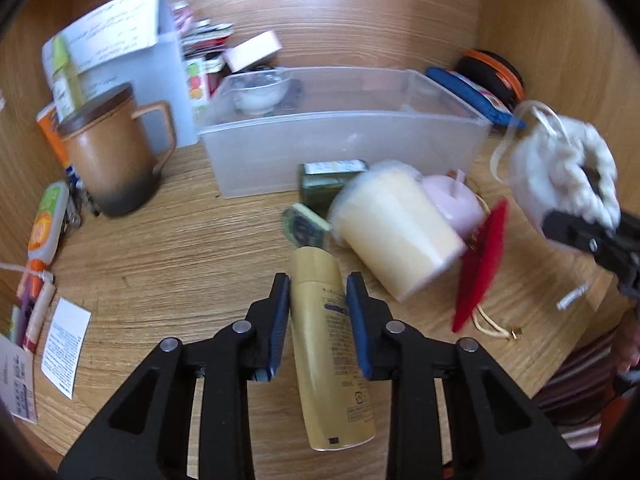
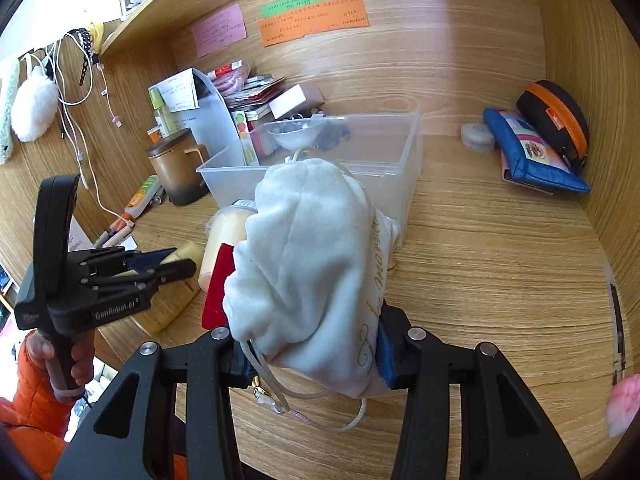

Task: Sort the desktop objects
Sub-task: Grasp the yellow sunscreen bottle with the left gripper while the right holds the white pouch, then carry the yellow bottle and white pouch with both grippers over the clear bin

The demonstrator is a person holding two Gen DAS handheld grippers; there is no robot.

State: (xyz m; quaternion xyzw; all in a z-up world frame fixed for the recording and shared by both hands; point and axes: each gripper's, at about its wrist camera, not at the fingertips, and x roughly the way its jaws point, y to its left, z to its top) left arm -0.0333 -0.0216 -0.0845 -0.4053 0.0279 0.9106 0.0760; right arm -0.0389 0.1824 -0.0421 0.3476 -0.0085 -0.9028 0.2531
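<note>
Soft white velvet pouch (image 2: 316, 264), bunched and cord-tied, sits gripped in the right tool (image 2: 312, 356), raised before a clear plastic bin (image 2: 404, 168); left tool (image 1: 318, 308) pinches a smooth yellow bottle (image 1: 330, 344) lying on the wood-grain worktop (image 1: 180, 260).

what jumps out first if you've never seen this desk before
The white drawstring pouch fills the middle of the right wrist view, pinched in the right gripper above the desk. The left gripper straddles a yellow bottle lying on the wood, just before the clear plastic bin.
</note>
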